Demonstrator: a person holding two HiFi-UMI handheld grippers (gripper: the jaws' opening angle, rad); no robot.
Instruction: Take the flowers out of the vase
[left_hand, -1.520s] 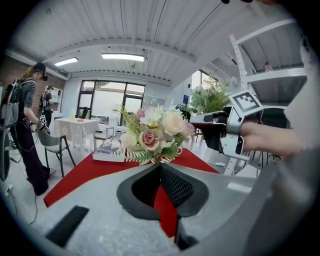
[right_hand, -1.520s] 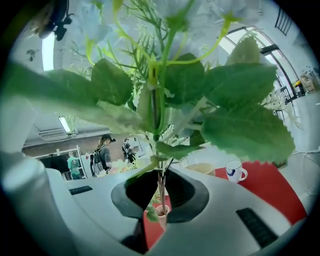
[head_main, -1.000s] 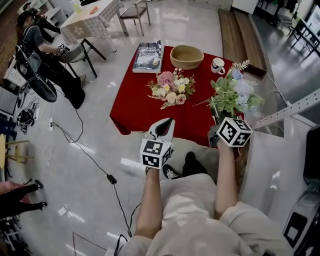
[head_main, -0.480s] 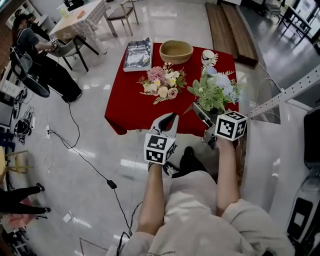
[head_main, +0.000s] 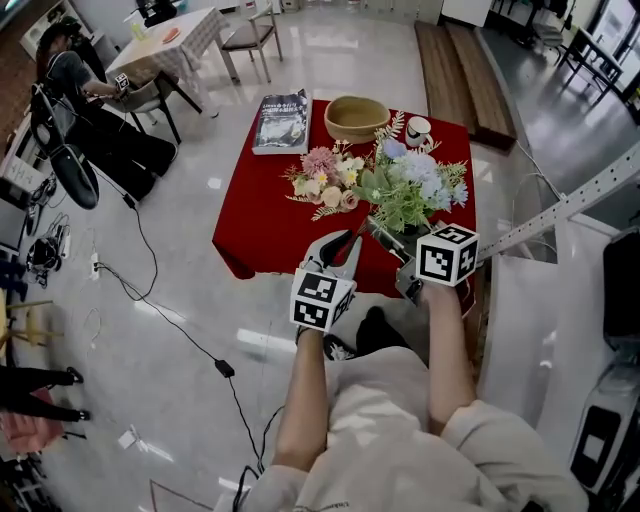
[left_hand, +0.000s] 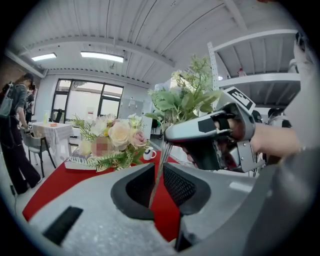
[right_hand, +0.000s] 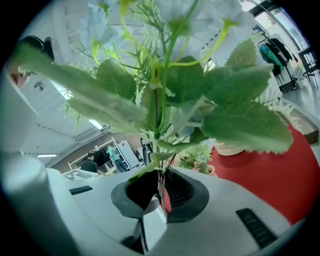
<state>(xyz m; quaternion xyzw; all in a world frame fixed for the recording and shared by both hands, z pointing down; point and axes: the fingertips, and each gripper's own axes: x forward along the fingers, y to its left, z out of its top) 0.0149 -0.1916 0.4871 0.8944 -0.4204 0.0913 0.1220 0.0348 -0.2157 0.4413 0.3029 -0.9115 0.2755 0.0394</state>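
My right gripper (head_main: 380, 230) is shut on the stems of a bouquet of pale blue flowers and green leaves (head_main: 410, 190), holding it above the front of the red table (head_main: 265, 235). The leaves (right_hand: 165, 100) fill the right gripper view, and the stems stand pinched between the jaws (right_hand: 161, 192). My left gripper (head_main: 340, 245) sits close to its left. In the left gripper view a thin stem (left_hand: 159, 165) hanging below the right gripper (left_hand: 172, 136) runs through the narrow gap of my left jaws (left_hand: 156, 175), with red cloth showing beside it.
A pink, cream and yellow bouquet (head_main: 325, 180) lies on the cloth. Behind it are a book (head_main: 282, 110), a wooden bowl (head_main: 357, 117) and a mug (head_main: 418, 130). A person sits at the far left (head_main: 90, 110). A cable (head_main: 180, 330) crosses the floor. White shelving (head_main: 560, 210) stands right.
My right gripper has carried the blue bouquet to the left, from the table's right edge to beside my left gripper. The left gripper has shifted only slightly.
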